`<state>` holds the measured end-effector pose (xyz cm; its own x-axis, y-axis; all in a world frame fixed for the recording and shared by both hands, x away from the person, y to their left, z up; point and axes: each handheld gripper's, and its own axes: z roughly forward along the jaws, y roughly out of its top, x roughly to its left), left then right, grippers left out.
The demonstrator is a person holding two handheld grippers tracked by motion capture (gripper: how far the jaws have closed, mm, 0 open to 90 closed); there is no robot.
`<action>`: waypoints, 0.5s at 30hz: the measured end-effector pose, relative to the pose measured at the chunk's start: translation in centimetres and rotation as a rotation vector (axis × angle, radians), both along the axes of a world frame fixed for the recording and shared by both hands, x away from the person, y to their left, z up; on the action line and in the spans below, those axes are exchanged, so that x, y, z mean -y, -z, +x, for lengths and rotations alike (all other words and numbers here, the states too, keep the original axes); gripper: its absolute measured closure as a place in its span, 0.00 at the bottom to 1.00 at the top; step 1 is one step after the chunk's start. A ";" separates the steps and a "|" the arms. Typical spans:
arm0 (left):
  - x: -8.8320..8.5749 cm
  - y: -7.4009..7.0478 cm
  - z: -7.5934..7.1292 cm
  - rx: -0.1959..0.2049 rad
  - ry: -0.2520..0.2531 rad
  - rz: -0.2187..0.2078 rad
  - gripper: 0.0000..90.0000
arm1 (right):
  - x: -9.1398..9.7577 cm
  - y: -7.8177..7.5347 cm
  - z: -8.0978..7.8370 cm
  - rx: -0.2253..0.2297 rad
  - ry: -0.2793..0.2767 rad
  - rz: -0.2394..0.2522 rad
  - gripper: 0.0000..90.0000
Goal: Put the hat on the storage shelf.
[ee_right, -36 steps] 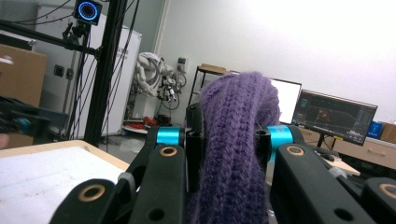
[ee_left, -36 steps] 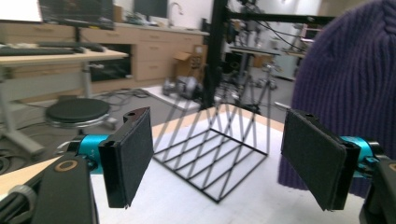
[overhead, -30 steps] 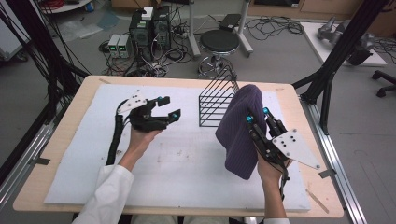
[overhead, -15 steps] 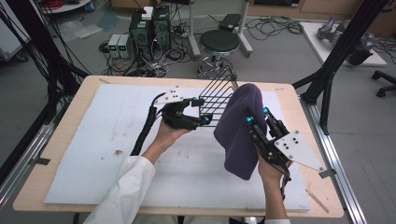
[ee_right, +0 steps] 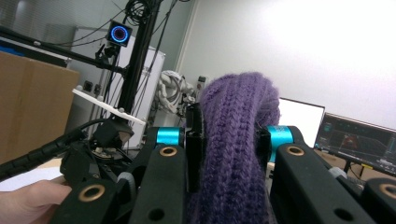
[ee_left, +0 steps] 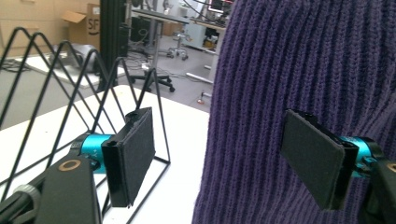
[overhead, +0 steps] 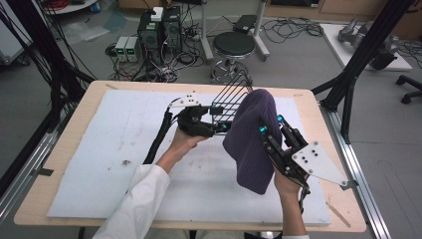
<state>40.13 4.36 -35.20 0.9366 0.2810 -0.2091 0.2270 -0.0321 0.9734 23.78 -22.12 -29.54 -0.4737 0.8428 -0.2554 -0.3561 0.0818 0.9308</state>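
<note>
A: Nearest you, your right tool [overhead: 269, 125] is clamped on the purple knit beanie [overhead: 251, 142]. The right gripper view has a thick fold of knit squeezed between both pads [ee_right: 194, 149]. The hat hangs clear above the bench [overhead: 99, 149], off its white mat, with the open end drooping toward you.

B: Left side?

A: Your left tool [overhead: 222, 127] stands wide open, pads [ee_left: 133, 154] touching nothing. One jaw sits just beside the hat's knit, the other by the black wire rack [overhead: 230, 99].

B: Risks?

A: Three, I'd judge. First, close the left tool now and the pad nearest the rack could catch a wire instead of knit; the jaw is right against the triangles in the left gripper view. Second, the right grip is on one bunched fold, so tugging from the left could slide the hat out. Third, the rack looks light; a bump from your left tool would likely shove or tip it toward the far edge.

B: Fix?

A: Shift your left tool toward the hat, clear of the wires, before closing.
</note>
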 end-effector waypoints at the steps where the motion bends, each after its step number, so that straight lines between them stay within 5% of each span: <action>1: 0.0 0.0 0.0 0.000 0.000 0.000 0.29 | 0.0 0.0 0.0 0.004 -0.004 -0.003 0.83; 12: 0.8 0.2 -0.8 0.002 0.148 -0.016 0.30 | -0.4 -0.4 -0.4 0.026 -0.087 -0.024 0.84; 15: 1.0 0.3 -1.0 0.003 0.198 -0.028 0.43 | -0.4 -0.5 -0.5 0.028 -0.116 -0.032 0.83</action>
